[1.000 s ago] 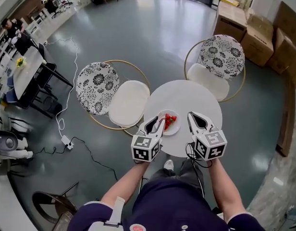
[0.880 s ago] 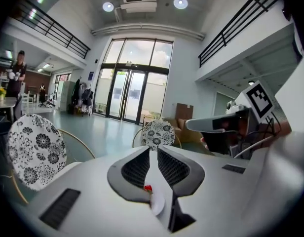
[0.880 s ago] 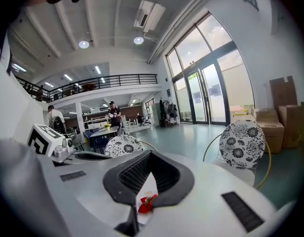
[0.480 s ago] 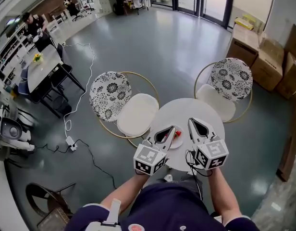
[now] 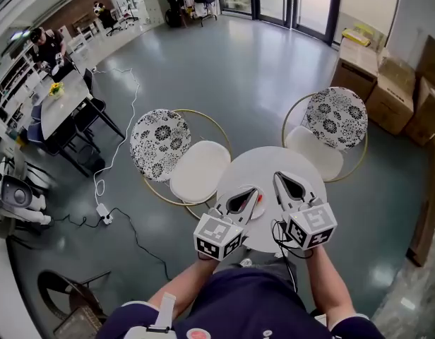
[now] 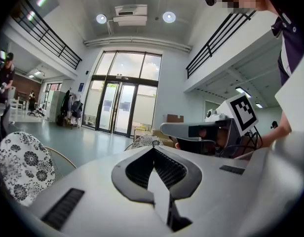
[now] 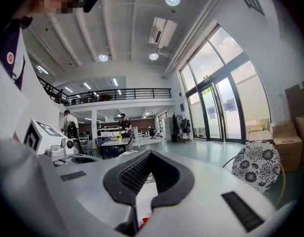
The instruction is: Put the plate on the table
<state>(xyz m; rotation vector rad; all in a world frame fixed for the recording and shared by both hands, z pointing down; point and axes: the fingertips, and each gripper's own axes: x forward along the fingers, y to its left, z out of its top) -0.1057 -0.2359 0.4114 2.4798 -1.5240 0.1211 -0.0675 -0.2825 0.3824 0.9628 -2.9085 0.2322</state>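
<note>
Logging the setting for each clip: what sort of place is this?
Probably a large office lobby or hall: tall glass doors, a railed mezzanine, a small round table with patterned chairs.

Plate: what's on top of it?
A bit of red food shows on the plate. The left gripper, jaws shut, hangs over most of it, so whatever else it holds is covered.

The left forearm (image 5: pixel 183 282) and right forearm (image 5: pixel 323 281) reached forward side by side. The left gripper (image 5: pixel 256 192) and right gripper (image 5: pixel 276 176) hovered over the near half of the round table (image 5: pixel 302 167), nearly level, jaws closed.
</note>
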